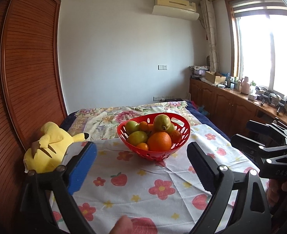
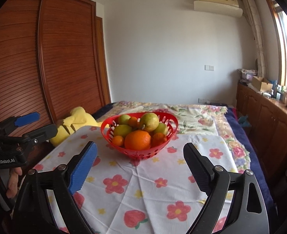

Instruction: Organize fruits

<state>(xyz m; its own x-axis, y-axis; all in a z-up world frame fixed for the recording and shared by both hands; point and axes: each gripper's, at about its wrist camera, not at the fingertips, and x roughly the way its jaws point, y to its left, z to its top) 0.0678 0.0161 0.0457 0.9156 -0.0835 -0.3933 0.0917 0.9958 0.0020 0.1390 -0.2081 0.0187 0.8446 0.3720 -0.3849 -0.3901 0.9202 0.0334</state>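
Red basket (image 1: 153, 136) of fruits stands on the flowered cloth (image 1: 153, 185), straight ahead of both claws.
Left gripper (image 1: 141, 160) and right gripper (image 2: 139, 161) both gape wide and empty, roughly equally short of it; the large orange (image 2: 137, 140) faces them.

Both cams ride hand-held grippers, looking fwd along the fingers and tilted slightly down over the floral cloth (image 1: 153, 185) on the bed. Left wrist cam sits left of the red fruit basket (image 1: 154, 134), fairly near, basket about centre; the right hand-held gripper (image 1: 246, 134) shows at its right edge. Right wrist cam sits alongside, same heading, similar range; the left hand-held gripper (image 2: 34, 124) shows at its left edge. Shared: basket, cloth, yellow plush toy (image 1: 47, 146), wardrobe (image 1: 26, 68), AC unit (image 1: 175, 7).
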